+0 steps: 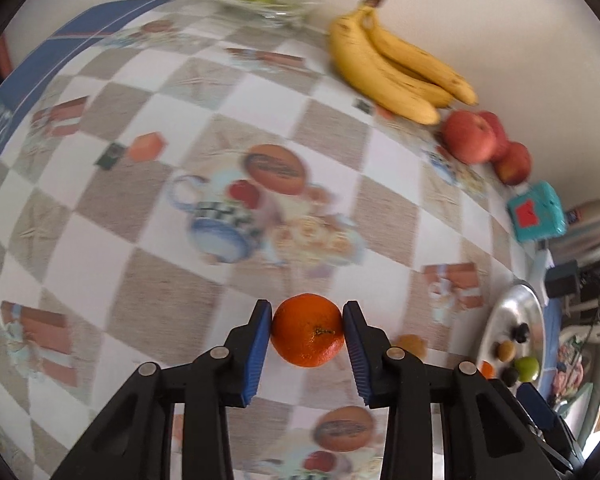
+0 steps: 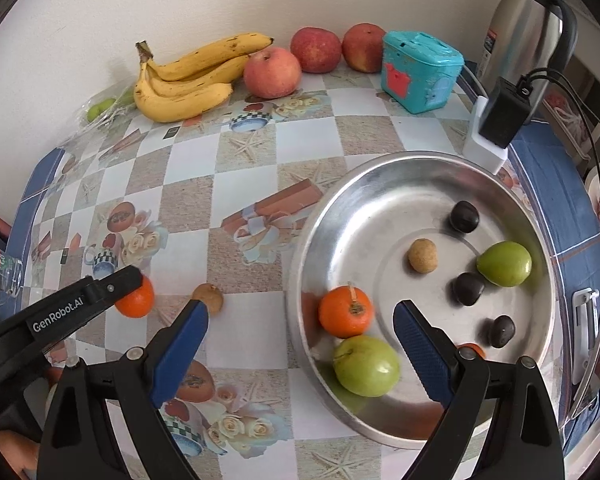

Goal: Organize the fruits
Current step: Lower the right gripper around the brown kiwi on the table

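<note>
My left gripper [image 1: 307, 330] is shut on a small orange mandarin [image 1: 307, 330] and holds it above the patterned tablecloth. In the right wrist view the same mandarin [image 2: 137, 300] shows at the left, in the left gripper's black fingers [image 2: 112, 286]. My right gripper [image 2: 300, 312] is open and empty, over the near rim of the round metal tray [image 2: 380, 184]. The tray holds an orange mandarin [image 2: 345, 311], two green fruits [image 2: 366, 365] [image 2: 504, 263], a tan fruit [image 2: 422, 255] and three dark fruits [image 2: 464, 217].
A small brown fruit [image 2: 209, 298] lies on the table left of the tray. Bananas [image 2: 188, 80], three red apples [image 2: 272, 73] and a teal box [image 2: 420, 70] line the wall. A steel thermos [image 2: 528, 20] and a black charger [image 2: 504, 112] stand at the right.
</note>
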Demonstrator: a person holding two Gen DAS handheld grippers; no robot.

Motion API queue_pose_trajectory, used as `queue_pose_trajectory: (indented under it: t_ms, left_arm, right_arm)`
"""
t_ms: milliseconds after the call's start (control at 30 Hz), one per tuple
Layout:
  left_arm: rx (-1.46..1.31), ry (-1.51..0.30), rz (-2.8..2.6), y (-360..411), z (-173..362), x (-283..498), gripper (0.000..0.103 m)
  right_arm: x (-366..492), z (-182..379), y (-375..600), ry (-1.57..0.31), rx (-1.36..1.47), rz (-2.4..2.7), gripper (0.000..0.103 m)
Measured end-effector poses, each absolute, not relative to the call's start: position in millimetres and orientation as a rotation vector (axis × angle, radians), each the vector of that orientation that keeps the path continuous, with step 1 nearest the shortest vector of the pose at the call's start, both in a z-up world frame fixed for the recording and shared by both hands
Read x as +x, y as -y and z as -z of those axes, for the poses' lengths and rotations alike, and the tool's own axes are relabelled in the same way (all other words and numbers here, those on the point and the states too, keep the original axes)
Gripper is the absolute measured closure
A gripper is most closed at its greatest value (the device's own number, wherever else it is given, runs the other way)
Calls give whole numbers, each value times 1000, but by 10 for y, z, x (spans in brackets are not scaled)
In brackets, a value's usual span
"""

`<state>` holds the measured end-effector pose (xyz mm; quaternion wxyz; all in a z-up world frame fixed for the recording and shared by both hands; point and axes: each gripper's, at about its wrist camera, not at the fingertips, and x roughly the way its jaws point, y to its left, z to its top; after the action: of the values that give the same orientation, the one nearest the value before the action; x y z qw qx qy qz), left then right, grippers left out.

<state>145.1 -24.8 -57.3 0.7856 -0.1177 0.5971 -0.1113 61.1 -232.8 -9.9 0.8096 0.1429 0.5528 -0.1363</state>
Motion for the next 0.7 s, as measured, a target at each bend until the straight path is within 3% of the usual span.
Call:
queue_pose_trajectory:
  t_ms: [700]
  left_arm:
    - [-321, -1315, 187, -195, 672, 1566, 64]
  right_arm:
    - [960, 368, 1641, -1249, 259, 146, 9]
